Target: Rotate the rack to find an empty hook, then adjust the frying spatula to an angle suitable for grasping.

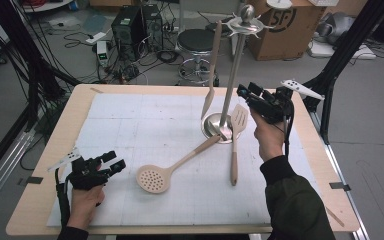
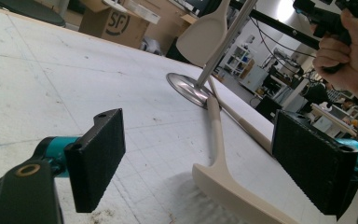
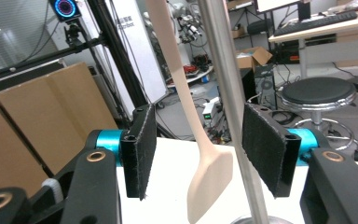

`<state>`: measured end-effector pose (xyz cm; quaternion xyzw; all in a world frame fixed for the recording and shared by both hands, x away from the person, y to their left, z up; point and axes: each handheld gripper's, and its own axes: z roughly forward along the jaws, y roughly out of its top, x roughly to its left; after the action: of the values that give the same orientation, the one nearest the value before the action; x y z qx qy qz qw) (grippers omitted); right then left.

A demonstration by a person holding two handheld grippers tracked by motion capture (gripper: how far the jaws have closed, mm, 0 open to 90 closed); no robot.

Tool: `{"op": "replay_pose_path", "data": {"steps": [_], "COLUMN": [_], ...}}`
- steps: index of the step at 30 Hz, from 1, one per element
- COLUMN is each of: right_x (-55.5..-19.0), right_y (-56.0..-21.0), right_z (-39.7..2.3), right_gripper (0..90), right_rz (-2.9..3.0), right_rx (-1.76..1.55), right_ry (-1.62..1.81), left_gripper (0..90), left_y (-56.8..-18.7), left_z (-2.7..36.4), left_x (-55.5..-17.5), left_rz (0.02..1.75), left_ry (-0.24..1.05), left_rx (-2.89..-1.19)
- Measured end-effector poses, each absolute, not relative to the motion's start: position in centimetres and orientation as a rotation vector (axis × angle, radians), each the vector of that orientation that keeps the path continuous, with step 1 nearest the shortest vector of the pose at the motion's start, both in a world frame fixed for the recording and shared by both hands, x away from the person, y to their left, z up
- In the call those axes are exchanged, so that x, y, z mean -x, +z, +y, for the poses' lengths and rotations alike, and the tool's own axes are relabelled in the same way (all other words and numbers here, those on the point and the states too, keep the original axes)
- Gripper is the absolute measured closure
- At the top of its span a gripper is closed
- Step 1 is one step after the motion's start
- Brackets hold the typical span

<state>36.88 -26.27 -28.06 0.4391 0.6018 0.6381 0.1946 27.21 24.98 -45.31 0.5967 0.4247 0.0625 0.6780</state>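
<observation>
On the rack (image 1: 226,116) a spatula (image 1: 210,75) hung beside the pole, between the right gripper (image 1: 245,92)'s parted jaws, untouched. Looked light, stiff, kinda slick; I'd grab the handle. Left gripper (image 1: 114,164) sat open too.

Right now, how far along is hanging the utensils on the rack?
Done: one beige spatula hangs from the steel utensil rack. In hand: nothing; the right tool is open beside the rack pole, the left tool open over the white mat. Left: the beige skimmer spoon and the beige slotted turner lie on the mat.
</observation>
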Motion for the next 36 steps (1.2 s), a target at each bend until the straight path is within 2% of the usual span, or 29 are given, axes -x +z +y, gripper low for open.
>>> {"op": "replay_pose_path", "data": {"steps": [5,8,18,22,27,30,36], "right_x": [-37.3,-37.6,-38.4,-38.6,-39.1,-39.2,-39.7], "right_y": [-29.2,-30.4,-35.2,-36.7,-38.3,-39.2,-40.9], "right_z": [-26.7,-27.0,-27.6,-27.5,-27.3,-27.1,-26.6], "right_gripper": [42.2,45.0,45.9,55.6,63.3,72.7,79.9], "right_rz": [1.732,1.761,1.836,1.885,1.933,1.953,2.016], "right_rx": [-1.298,-1.337,-1.463,-1.492,-1.535,-1.546,-1.589], "right_ry": [1.746,1.731,1.662,1.657,1.628,1.609,1.549], "left_gripper": [18.7,18.7,18.7,18.7,18.7,19.6,19.6], "left_y": [-45.3,-45.3,-45.4,-45.5,-45.5,-45.5,-45.4], "left_z": [25.0,25.0,24.9,24.9,24.9,24.9,25.0], "left_x": [-27.4,-27.4,-27.4,-27.4,-27.4,-27.4,-27.4], "left_rz": [0.953,0.952,0.957,0.961,0.962,0.959,0.953], "left_ry": [0.146,0.146,0.147,0.147,0.149,0.155,0.159], "left_rx": [-1.339,-1.338,-1.342,-1.347,-1.350,-1.350,-1.339]}}
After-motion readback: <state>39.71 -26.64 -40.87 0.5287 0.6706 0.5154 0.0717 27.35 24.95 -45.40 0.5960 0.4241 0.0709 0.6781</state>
